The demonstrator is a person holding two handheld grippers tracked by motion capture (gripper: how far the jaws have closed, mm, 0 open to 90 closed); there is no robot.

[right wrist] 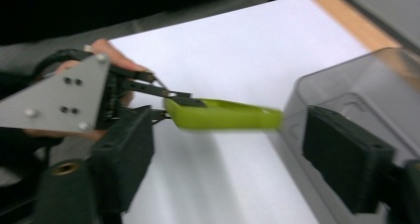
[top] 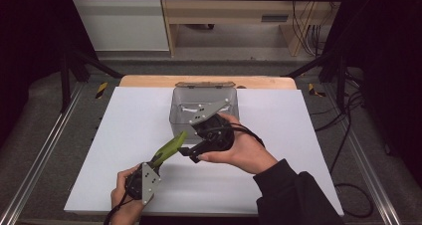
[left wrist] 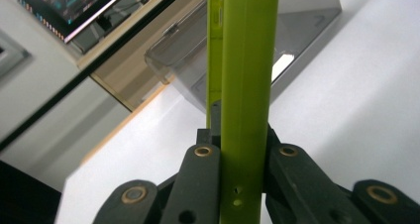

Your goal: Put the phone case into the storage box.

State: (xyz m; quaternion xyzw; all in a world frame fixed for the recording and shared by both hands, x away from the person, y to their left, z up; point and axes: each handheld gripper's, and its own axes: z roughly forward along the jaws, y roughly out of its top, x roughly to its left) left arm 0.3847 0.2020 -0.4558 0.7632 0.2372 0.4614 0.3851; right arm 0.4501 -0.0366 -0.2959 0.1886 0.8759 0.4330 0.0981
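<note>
Gripping the lime-green plastic tool [top: 170, 148] near one end, your left tongs [top: 158, 159] are closed tight on it, low on the white surface [top: 124, 135]; in the left gripper view the green bar [left wrist: 246, 85] rises straight up between the two black jaws, pressed on both flat sides; it looks stiff, light and smooth, so I judge it could slide or pivot if pinched only at the tip; take it across the flat faces, well in from the end, rather than on the narrow edges. Just beyond it, your right tongs [top: 189, 150] stand wide with nothing between them; in the right gripper view the two black jaws sit far apart and the tool [right wrist: 223, 114] hangs ahead of them, free end pointing toward the bin, held clear of the surface. Farther off stands the clear grey plastic bin [top: 179, 113], open-topped, its near wall just beside the tool's free end; behind it runs the wooden table edge [top: 149, 80].
</note>
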